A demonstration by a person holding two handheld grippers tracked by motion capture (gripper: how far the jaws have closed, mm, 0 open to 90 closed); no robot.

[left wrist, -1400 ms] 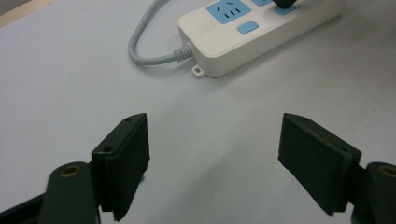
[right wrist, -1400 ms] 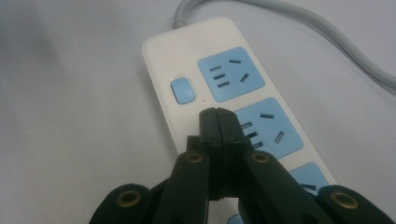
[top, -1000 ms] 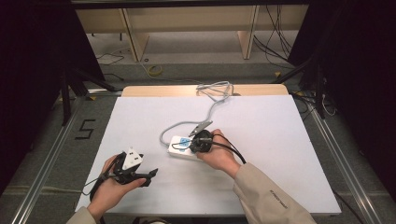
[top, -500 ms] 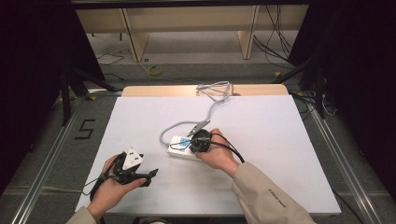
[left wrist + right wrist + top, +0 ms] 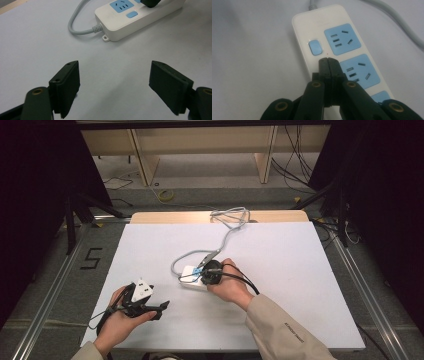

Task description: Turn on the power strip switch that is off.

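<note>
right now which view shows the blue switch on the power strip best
The right gripper view: the blue switch sits whole and close, just past the shut right gripper, on the power strip. The left gripper view shows it smaller and farther off. The high view is too small to make it out.

Power strip (image 5: 312,32) under my right gripper (image 5: 328,61): smooth white plastic, slight sheen; socket faces (image 5: 342,38) and switch (image 5: 315,47) matt light-blue plastic. Cord (image 5: 75,26) off strip's end: grey rubbery sheath, smooth. My jaws: matt black plastic, brass-look rivets. Table sheet (image 5: 280,255) beneath strip: matt white, paper-like, flat. Beyond strip, bare table edge (image 5: 170,217): pale wood. My sleeve (image 5: 285,330) beside strip: beige cloth, matt.
</note>
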